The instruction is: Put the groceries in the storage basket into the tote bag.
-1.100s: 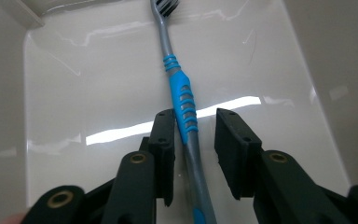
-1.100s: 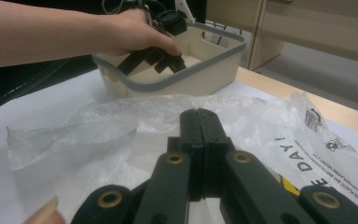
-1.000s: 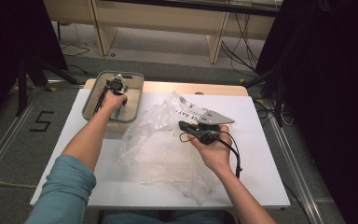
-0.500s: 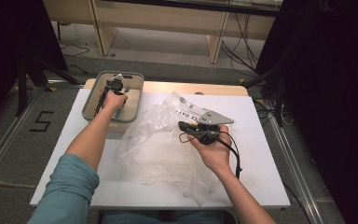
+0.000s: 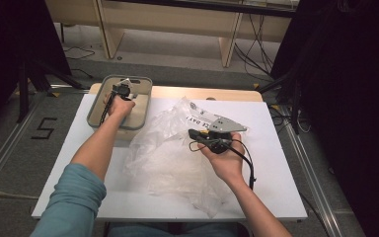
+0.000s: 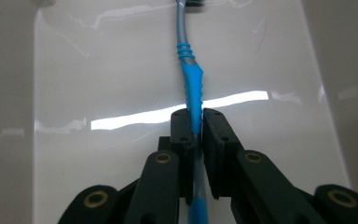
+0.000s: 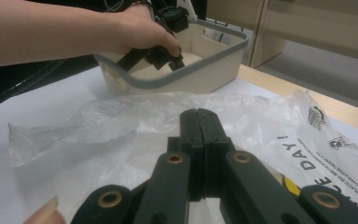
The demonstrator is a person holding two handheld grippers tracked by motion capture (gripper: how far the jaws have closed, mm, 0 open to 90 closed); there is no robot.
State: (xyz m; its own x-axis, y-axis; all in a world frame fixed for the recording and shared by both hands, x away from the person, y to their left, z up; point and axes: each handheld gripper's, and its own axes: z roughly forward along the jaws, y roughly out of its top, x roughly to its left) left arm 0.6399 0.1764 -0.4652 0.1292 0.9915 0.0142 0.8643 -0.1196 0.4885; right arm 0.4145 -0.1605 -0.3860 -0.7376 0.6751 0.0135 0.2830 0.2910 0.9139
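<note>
toothbrush (image 6: 192,88) sits between my left gripper's (image 6: 196,122) pads, its blue and grey handle running straight up the middle of the left gripper view. the jaws have just been closing on it and now press its handle from both sides. it lies along the glossy pale floor of the bin (image 6: 98,84), with its head end cut off at the top edge of that view.

from the high view, my left gripper (image 5: 121,92) is down inside the beige bin (image 5: 143,81) with the grey rim, which stands at the far left of the white table (image 5: 276,197). my left hand (image 5: 121,106) is on the gripper's body, forearm stretched across the table.

my right gripper (image 7: 199,116) has its jaws pressed flat together with nothing between them. it hangs just above the crumpled clear plastic bag (image 7: 121,121), which is spread over the middle of the table and carries black printed letters on its right part. in the high view my right hand (image 5: 227,158) holds that gripper (image 5: 193,133) over the bag, well apart from the bin.
</note>
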